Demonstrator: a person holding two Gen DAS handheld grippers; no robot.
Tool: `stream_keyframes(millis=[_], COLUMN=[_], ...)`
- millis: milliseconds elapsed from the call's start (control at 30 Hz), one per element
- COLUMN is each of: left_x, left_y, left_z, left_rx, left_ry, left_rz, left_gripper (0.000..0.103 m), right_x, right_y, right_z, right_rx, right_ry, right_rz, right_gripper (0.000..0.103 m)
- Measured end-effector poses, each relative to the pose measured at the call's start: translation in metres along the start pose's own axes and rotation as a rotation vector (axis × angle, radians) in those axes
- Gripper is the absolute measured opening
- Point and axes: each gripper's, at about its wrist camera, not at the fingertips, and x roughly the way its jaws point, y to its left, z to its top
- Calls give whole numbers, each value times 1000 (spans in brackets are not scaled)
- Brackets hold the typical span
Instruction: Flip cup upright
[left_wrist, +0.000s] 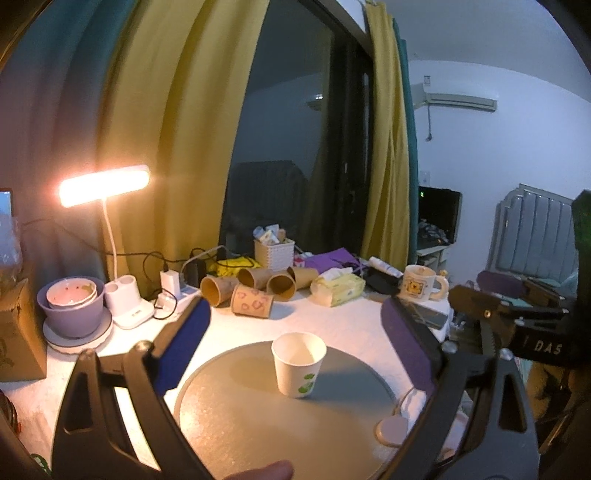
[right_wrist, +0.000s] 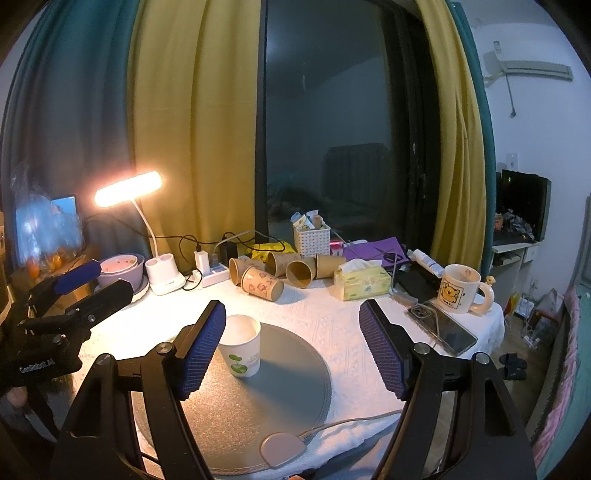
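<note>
Standing cup (left_wrist: 298, 363) between left claw (left_wrist: 295, 343) fingers

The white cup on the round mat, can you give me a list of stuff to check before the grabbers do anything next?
1. White cup upright, mouth up: ok.
2. Cup sits on the grey mat: ok.
3. Left gripper open, off the cup: ok.
4. Right gripper open, holding nothing: ok.
5. Cup empty inside: cannot tell, the bottom is hidden.
6. Brown cups lie on their sides behind the mat: not ok if they need flipping.
</note>
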Motion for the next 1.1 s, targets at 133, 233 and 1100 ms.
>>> stream_keyframes(millis=[133, 233, 1100], left_x=[-1, 0, 4], left_y=[0, 0, 3], left_z=[0, 0, -1], left_rx=[2, 4, 4], left_ry=[-4, -3, 3], left_rz=[2, 7, 16], left_gripper=[94, 94, 94], right_x=[0, 1, 2], right_y=[0, 0, 1], right_z=[0, 0, -3], right_rx=[0, 0, 1], right_ry=[0, 2, 8], right_rz=[0, 0, 2], right_gripper=[78, 78, 78])
